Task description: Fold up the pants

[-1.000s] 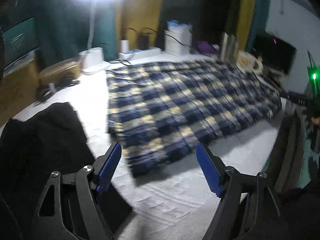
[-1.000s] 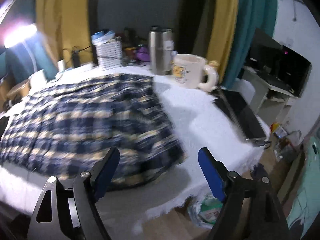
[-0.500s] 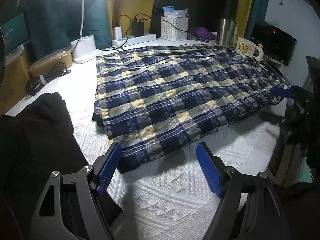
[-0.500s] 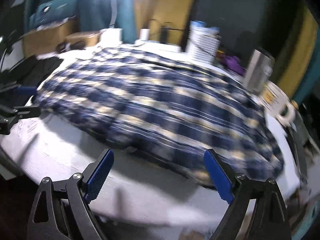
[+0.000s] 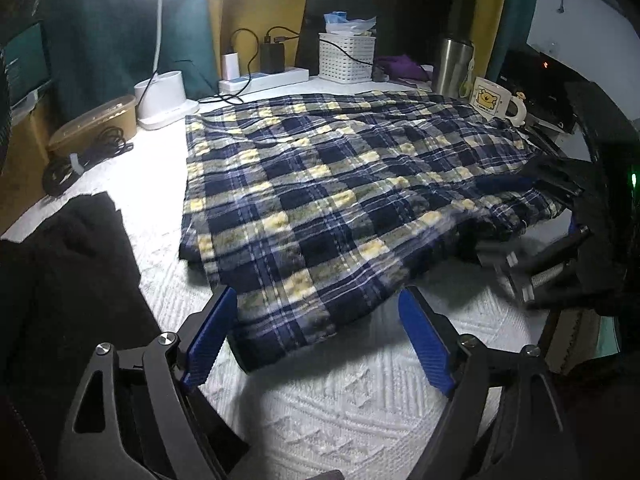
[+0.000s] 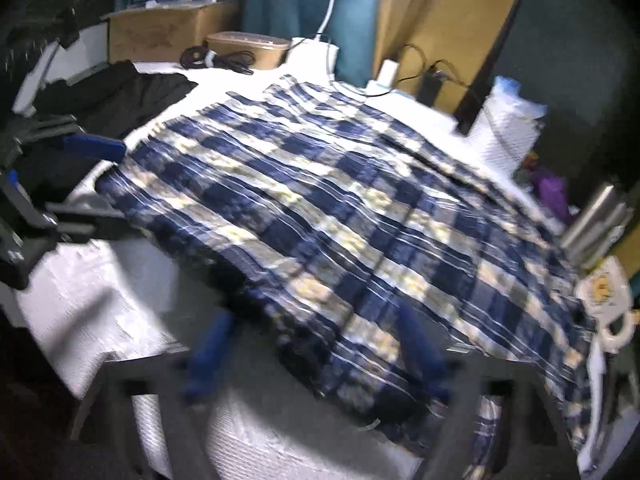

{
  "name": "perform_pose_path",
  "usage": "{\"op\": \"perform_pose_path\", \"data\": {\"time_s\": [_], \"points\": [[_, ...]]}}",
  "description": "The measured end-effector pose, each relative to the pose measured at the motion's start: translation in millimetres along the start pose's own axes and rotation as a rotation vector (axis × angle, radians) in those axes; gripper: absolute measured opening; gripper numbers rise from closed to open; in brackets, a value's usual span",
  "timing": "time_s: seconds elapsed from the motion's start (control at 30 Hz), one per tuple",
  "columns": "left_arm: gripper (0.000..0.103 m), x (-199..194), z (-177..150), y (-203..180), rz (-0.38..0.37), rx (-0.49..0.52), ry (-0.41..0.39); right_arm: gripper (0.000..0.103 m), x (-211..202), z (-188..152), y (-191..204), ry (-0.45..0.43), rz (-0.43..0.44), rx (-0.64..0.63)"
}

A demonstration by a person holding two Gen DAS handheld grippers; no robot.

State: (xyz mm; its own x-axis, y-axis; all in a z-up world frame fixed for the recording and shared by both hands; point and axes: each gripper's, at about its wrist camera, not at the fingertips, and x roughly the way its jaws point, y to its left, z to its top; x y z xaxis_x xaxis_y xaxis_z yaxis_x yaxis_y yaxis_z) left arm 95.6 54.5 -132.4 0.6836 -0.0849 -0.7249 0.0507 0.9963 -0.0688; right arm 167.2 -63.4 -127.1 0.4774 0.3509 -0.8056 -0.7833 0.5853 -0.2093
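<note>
The left tool (image 5: 316, 334) stood spread wide, astride the near corner of the plaid pants (image 5: 340, 184); the right tool (image 6: 316, 354) was closing around the near hem, grip too blurred to judge. The crinkly cotton lay lengthwise along the white quilted worktop (image 5: 352, 412)

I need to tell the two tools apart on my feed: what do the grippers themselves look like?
Both look alike. The left gripper has black cut-out linkage arms with silver pivot bolts and two flat, ribbed blue fingers. The right gripper is blurred in its own view but shows the same dark frame and blue fingers. No cables or sleeves are visible.
</note>
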Motion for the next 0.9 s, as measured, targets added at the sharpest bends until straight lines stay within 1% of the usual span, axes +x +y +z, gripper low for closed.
{"op": "perform_pose_path", "data": {"time_s": [0.13, 0.2, 0.27, 0.33, 0.4, 0.43, 0.5, 0.53, 0.6, 0.67, 0.73, 0.77, 0.8, 0.83, 0.87, 0.9], "points": [[0.084, 3, 6, -10, -0.009, 0.053, -0.002, 0.051, -1, 9, -11, 0.000, 0.049, 0.029], [0.085, 6, 9, -16, 0.006, 0.086, 0.003, 0.051, -1, 14, -16, 0.000, 0.065, 0.039], [0.085, 11, 11, -21, 0.049, 0.128, 0.010, 0.051, -1, 18, -22, -0.001, 0.079, 0.046], [0.085, 17, 13, -24, 0.113, 0.169, 0.019, 0.051, 0, 22, -29, -0.001, 0.093, 0.062], [0.085, 24, 14, -26, 0.161, 0.198, 0.034, 0.051, 1, 24, -36, -0.001, 0.107, 0.082], [0.085, 27, 15, -25, 0.175, 0.202, 0.052, 0.051, 2, 24, -39, -0.002, 0.109, 0.089], [0.084, 28, 16, -21, 0.161, 0.193, 0.058, 0.051, 3, 25, -46, -0.001, 0.117, 0.109], [0.079, 27, 16, -19, 0.158, 0.197, 0.057, 0.051, 3, 25, -48, -0.004, 0.121, 0.117], [0.029, 26, 15, -15, 0.152, 0.197, 0.061, 0.051, 1, 24, -51, -0.013, 0.135, 0.132], [0.007, 23, 16, -6, 0.172, 0.174, 0.073, 0.051, -2, 21, -51, -0.017, 0.136, 0.136], [0.006, 15, 16, -4, 0.172, 0.158, 0.045, 0.051, -6, 18, -48, -0.024, 0.131, 0.130], [0.004, 5, 18, -3, 0.169, 0.143, 0.016, 0.051, -8, 16, -46, -0.027, 0.126, 0.127], [0.003, -1, 20, -2, 0.164, 0.132, -0.003, 0.052, -11, 14, -42, -0.031, 0.120, 0.125], [0.003, -9, 23, -1, 0.156, 0.112, -0.030, 0.056, -14, 13, -39, -0.038, 0.117, 0.122], [0.003, -19, 28, 1, 0.147, 0.084, -0.064, 0.075, -16, 11, -34, -0.049, 0.113, 0.117], [0.003, -24, 31, 2, 0.142, 0.068, -0.083, 0.097, -20, 8, -29, -0.067, 0.104, 0.111]]}}
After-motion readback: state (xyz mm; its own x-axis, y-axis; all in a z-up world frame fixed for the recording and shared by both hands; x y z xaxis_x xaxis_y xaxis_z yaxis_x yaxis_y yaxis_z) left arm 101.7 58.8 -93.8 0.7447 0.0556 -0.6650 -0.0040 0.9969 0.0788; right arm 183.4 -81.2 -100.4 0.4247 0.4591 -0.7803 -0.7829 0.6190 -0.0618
